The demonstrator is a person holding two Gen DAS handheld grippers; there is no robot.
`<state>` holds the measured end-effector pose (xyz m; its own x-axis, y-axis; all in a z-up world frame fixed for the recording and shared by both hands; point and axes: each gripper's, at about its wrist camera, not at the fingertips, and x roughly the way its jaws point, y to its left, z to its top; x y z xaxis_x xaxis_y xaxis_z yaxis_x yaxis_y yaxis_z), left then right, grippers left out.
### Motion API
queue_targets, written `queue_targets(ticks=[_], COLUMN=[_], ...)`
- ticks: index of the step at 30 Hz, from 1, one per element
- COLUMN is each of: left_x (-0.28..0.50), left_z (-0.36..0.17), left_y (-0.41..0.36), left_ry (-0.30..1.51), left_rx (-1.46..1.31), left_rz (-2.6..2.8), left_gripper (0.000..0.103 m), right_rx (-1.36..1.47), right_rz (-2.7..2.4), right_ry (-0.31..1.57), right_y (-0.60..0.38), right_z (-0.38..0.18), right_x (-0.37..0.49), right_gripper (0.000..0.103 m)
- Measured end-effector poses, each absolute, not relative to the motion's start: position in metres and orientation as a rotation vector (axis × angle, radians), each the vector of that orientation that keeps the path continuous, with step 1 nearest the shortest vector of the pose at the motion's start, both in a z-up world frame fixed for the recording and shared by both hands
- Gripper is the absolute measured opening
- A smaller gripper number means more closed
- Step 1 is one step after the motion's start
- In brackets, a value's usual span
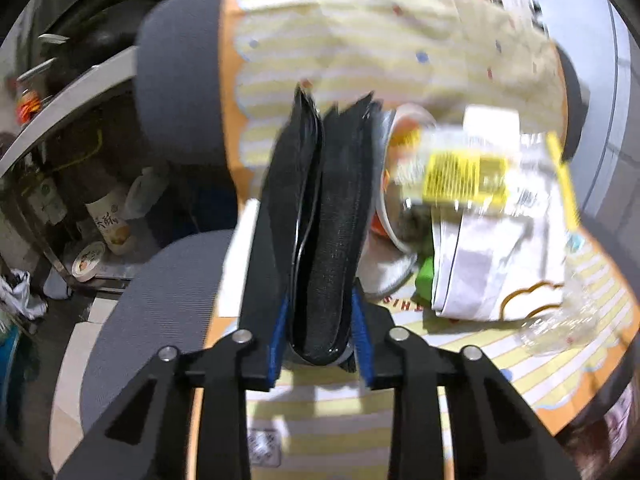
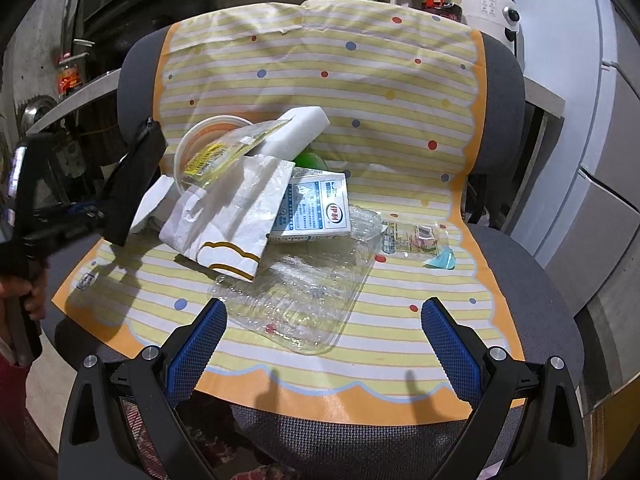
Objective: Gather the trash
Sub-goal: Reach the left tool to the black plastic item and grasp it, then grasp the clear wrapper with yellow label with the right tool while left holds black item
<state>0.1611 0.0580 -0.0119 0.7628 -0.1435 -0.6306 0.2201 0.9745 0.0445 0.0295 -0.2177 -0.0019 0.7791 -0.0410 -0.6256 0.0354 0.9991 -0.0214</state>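
You are holding a black folded bag clamped between the fingers of your left gripper, probably so the trash can go inside it. Your right gripper is standing with its jaws wide apart, hovering above the clear plastic tray just ahead of it. The other trash, a white paper bag and a milk carton, is lying further ahead on the striped mat.

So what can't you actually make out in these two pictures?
- Left wrist view: motion blur smears the yellow-label wrapper; its print is unreadable.
- Left wrist view: the left gripper grips a black folded item; what it is stays unclear.
- Right wrist view: the cup interior is hidden by wrappers.
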Motion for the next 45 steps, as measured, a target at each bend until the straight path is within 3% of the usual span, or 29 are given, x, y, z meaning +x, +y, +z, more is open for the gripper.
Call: queue_targets(ticks=[9, 18, 19, 20, 21, 31, 33, 35, 40, 45], left_x=[0.094, 0.076, 0.078, 0.08, 0.082, 0.101, 0.103, 0.103, 0.096, 0.078], left_z=[0.019, 0.01, 0.008, 0.008, 0.006, -0.002, -0.003, -0.004, 0.001, 0.011], left_y=[0.081, 0.058, 0.057, 0.057, 0.057, 0.059, 0.057, 0.055, 0.052, 0.042], left_ry=[0.565, 0.573, 0.572, 0.571, 0.57, 0.58, 0.581, 0.581, 0.571, 0.543], left_rx=[-0.035, -0.044, -0.04, -0.038, -0.031, -0.02, -0.013, -0.007, 0.005, 0.025], left_rz=[-0.216, -0.291, -0.286, -0.28, -0.271, -0.26, -0.262, -0.261, -0.259, -0.27], left_gripper=[0.021, 0.021, 0.021, 0.021, 0.021, 0.021, 0.021, 0.021, 0.021, 0.021], right_rx=[0.127, 0.084, 0.071, 0.058, 0.051, 0.096, 0.121, 0.158, 0.158, 0.192], right_rz=[0.071, 0.152, 0.162, 0.166, 0.163, 0.195, 0.195, 0.2, 0.181, 0.163], right_ry=[0.602, 0.565, 0.56, 0.558, 0.561, 0.6, 0.618, 0.611, 0.503, 0.372], right_y=[-0.22, -0.194, -0.191, -0.188, -0.186, -0.18, -0.18, -0.183, -0.192, -0.22], right_z=[0.007, 0.026, 0.028, 0.029, 0.029, 0.028, 0.024, 0.024, 0.039, 0.066], right_x=[0.031, 0.074, 0.08, 0.086, 0.09, 0.154, 0.163, 0.163, 0.132, 0.083], right_gripper=[0.097, 0.091, 0.087, 0.065, 0.058, 0.053, 0.041, 0.012, 0.004, 0.003])
